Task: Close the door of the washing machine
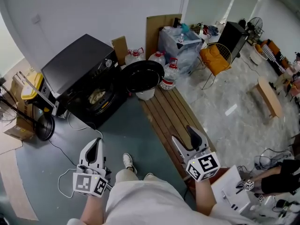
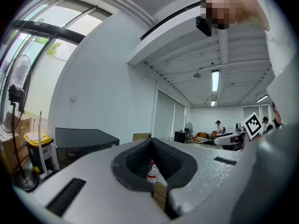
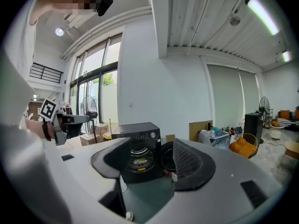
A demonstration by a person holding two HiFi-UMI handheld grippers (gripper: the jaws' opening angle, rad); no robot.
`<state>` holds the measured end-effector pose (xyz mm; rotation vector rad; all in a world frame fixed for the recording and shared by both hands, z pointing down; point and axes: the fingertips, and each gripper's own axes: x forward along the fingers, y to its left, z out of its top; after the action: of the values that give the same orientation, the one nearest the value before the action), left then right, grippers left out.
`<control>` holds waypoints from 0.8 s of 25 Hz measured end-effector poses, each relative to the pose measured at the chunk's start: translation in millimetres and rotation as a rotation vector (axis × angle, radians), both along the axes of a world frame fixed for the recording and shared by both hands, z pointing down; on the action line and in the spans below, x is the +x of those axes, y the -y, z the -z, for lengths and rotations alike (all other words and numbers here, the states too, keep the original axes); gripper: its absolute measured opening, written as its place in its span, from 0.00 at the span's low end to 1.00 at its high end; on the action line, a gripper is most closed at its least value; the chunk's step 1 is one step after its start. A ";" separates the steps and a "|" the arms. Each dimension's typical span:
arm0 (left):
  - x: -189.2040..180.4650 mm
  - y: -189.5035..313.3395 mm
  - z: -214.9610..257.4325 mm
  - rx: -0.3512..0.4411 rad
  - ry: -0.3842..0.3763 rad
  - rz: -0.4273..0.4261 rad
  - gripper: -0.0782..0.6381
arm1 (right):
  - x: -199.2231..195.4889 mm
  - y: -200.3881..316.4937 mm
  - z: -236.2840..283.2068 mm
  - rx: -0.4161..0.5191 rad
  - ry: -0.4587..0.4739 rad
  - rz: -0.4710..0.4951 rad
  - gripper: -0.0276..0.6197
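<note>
The black front-loading washing machine [image 1: 79, 71] stands at the far left against the wall. Its round door [image 1: 142, 75] is swung wide open to the right, and laundry shows in the drum [image 1: 97, 96]. Both grippers are held low near my body, well short of the machine. My left gripper [image 1: 97, 143] is shut with nothing between its pads [image 2: 152, 146]. My right gripper [image 1: 186, 136] is open and empty. In the right gripper view the machine [image 3: 138, 148] and its open door [image 3: 167, 158] show through the gap of the right gripper [image 3: 152, 144].
A white bucket [image 1: 145, 94] sits under the door, with water jugs [image 1: 169, 75] behind it. A slatted wooden platform [image 1: 168, 114] runs along the right. A yellow bin [image 1: 29, 89] and a floor fan [image 1: 44, 126] stand left of the machine. A white cable [image 1: 70, 125] lies on the floor.
</note>
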<state>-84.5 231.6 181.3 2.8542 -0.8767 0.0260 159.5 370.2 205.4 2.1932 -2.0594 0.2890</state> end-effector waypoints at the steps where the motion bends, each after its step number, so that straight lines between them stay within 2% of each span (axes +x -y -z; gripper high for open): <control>1: 6.8 7.5 -1.5 -0.003 -0.002 -0.004 0.12 | 2.6 6.7 -1.8 -0.009 -0.003 0.003 0.45; 10: 88.0 100.0 -21.3 -0.038 -0.031 -0.097 0.12 | 48.2 83.5 -19.2 -0.083 -0.006 -0.045 0.50; 16: 115.2 197.8 -28.5 -0.080 -0.059 -0.118 0.12 | 70.5 171.2 -11.3 -0.132 -0.046 -0.071 0.50; 20: 125.0 247.3 -38.4 -0.114 -0.086 -0.140 0.12 | 68.5 225.4 -15.8 -0.155 -0.077 -0.061 0.50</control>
<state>40.5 -15.7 219.6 2.7810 -0.6363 -0.0297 228.0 144.8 221.1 2.1427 -1.8664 0.3521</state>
